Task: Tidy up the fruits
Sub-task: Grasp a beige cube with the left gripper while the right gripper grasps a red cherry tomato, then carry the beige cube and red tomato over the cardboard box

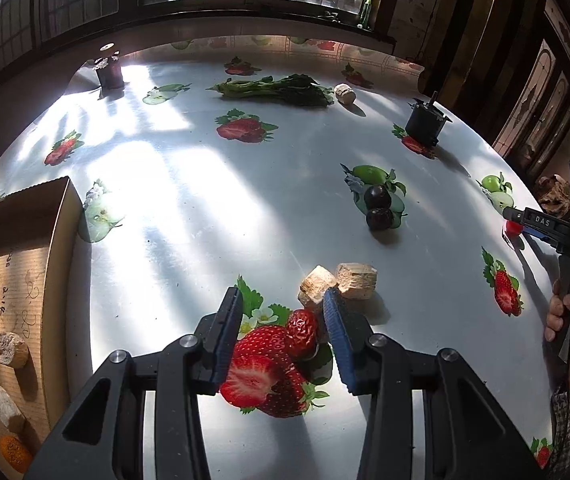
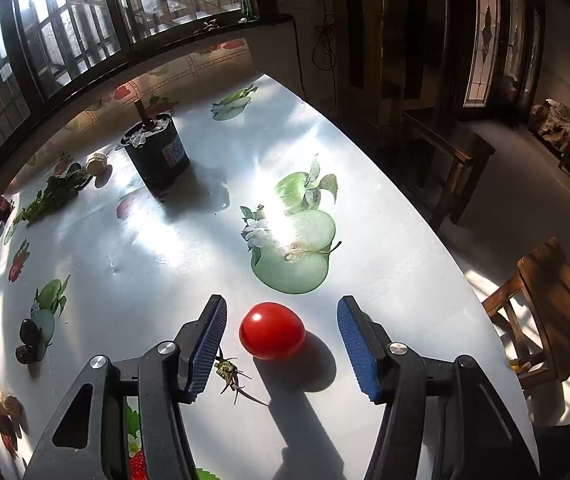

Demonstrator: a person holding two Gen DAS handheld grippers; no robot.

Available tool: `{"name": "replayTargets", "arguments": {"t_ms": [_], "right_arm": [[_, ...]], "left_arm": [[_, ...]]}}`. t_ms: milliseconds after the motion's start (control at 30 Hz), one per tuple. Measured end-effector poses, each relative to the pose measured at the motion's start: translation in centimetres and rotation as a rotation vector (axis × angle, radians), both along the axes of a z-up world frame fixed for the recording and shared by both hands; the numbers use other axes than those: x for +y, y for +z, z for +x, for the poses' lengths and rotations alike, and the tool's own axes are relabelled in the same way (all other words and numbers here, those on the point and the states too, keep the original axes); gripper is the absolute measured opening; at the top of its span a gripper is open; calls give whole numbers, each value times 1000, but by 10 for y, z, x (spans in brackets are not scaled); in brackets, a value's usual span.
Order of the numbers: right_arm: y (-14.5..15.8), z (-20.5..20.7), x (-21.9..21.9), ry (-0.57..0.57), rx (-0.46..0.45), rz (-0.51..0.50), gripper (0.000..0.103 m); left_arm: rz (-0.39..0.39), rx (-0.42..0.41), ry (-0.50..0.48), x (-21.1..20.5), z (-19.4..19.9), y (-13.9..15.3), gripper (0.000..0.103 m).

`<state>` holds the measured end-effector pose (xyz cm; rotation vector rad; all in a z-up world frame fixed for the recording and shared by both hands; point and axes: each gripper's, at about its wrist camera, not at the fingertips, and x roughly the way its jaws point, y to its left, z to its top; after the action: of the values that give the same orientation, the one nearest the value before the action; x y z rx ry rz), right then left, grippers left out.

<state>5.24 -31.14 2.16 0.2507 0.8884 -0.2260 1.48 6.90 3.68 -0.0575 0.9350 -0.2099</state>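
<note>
Left gripper [image 1: 283, 330] spread around wrinkled red fruit [image 1: 302, 332] (perhaps untouched), right gripper [image 2: 283, 344] spread around tomato [image 2: 272, 330], box [image 1: 25, 280] only leftward.

Both grippers tilt downward; the left gripper [image 1: 283, 328] stands partly open, the right gripper [image 2: 281, 344] wider, jaws parted.

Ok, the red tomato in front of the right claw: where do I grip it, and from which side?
Grip the red tomato across its widest middle, coming straight forward and down as the right claw already points. It is smooth and round, lying free on the table, both pads clear of it. Close gently; it may roll.
</note>
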Motion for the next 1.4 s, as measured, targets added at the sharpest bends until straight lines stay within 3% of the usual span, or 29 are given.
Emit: {"name": "replayTargets", "arguments": {"t_ms": [33,133,200,267,333,600,800,1067,1233,1400], "right_arm": [[-1,0,1,6,0,-5,58],[-4,0,5,20,5,-23,39],[-5,0,6,27,3,-21,36],[-5,-2,6,27,-3,-13,36],[-4,-2,6,31,-7,-1,35],[3,-14,-4,56,-85,216,36],[16,-34,17,114,-108,328,35],[57,-66,103,298,-137,330,35],[83,-76,178,458,-145,343,36],[95,-75,269,630,-121,344,36]], "left_arm": [[2,2,-23,-4,3,-2,41],[20,11,-79,-15,13,-10,41],[26,25,-107,-21,19,-18,41],[42,42,-112,-24,23,-24,39],[66,19,-109,-26,21,-24,22],[16,-32,-40,-11,-3,3,22],[-53,-80,-6,16,-37,31,22],[-86,-123,108,78,-79,53,22],[-9,-144,203,132,-94,66,23],[53,-111,315,195,-90,65,23]]}}
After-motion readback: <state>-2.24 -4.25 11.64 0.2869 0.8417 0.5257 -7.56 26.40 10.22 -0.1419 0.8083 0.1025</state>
